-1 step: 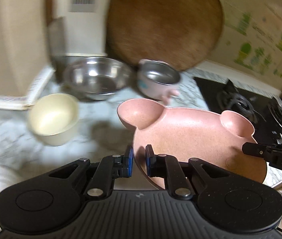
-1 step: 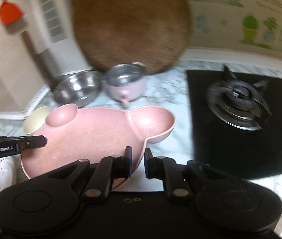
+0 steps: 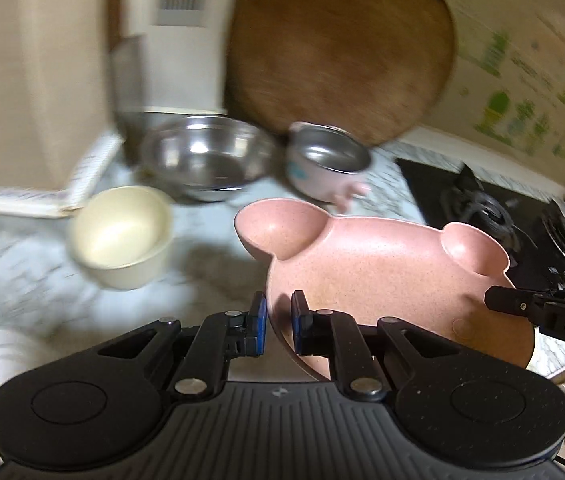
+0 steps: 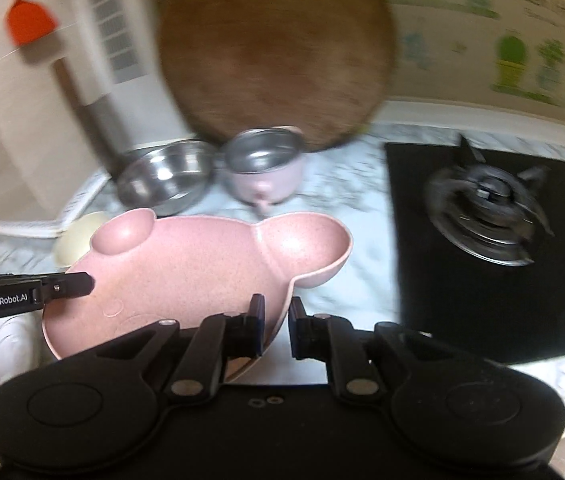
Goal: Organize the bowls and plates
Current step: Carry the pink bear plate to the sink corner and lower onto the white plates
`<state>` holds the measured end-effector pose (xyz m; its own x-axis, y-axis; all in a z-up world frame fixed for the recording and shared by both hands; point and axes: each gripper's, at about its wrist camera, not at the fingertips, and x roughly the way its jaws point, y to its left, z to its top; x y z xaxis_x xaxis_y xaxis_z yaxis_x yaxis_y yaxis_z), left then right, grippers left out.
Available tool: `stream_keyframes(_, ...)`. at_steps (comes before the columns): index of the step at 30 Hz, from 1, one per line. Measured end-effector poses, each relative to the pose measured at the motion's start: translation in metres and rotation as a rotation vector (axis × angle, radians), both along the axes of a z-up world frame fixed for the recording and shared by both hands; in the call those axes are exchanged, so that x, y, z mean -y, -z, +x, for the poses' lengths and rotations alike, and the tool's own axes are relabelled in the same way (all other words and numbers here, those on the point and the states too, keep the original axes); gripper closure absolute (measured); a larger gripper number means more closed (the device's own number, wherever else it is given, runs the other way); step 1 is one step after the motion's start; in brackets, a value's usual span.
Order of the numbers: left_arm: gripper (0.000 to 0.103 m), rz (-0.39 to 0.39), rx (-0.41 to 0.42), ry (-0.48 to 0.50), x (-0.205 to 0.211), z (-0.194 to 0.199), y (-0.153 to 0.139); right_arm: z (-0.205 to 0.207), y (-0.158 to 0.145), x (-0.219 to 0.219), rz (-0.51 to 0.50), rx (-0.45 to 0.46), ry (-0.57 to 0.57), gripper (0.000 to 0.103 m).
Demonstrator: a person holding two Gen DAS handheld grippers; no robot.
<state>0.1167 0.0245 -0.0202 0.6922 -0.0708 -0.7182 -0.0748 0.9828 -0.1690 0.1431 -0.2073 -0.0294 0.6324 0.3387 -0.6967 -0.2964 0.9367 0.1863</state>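
- Left wrist view: a white-grey marble counter [image 3: 22,264] runs ahead of the left gripper [image 3: 278,322], a black gas hob [image 3: 494,208] far right.
- Both tools grip one speckled pink plate [image 3: 382,276] with two rounded ear cups, held above the counter: left gripper on its near-left rim, right gripper [image 4: 274,326] on its near-right rim, jaws narrow.
- Ahead stand a cream bowl [image 3: 122,236], steel bowl [image 3: 206,156] and pink steel-lined cup [image 3: 322,164] before a round wooden board [image 3: 338,48].
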Motion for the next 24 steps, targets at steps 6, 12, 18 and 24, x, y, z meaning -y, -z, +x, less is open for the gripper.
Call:
stream_keyframes(6,0.091,0.006,0.023,-0.145,-0.057,-0.046,-0.008,-0.008,-0.01,-0.059,0.003,0.008,-0.156,0.09)
stream_keyframes(12,0.091,0.01,0.025,-0.296,-0.11,-0.091,-0.006,-0.019,-0.012,-0.124,0.012,0.008,-0.316,0.09)
stream_keyframes(18,0.091,0.015,0.006,-0.442,-0.155,-0.135,0.005,-0.028,-0.002,-0.184,0.031,-0.015,-0.471,0.09)
stream_keyframes(24,0.091,0.019,-0.02,-0.567,-0.191,-0.167,0.021,-0.039,0.017,-0.243,0.021,-0.028,-0.606,0.09)
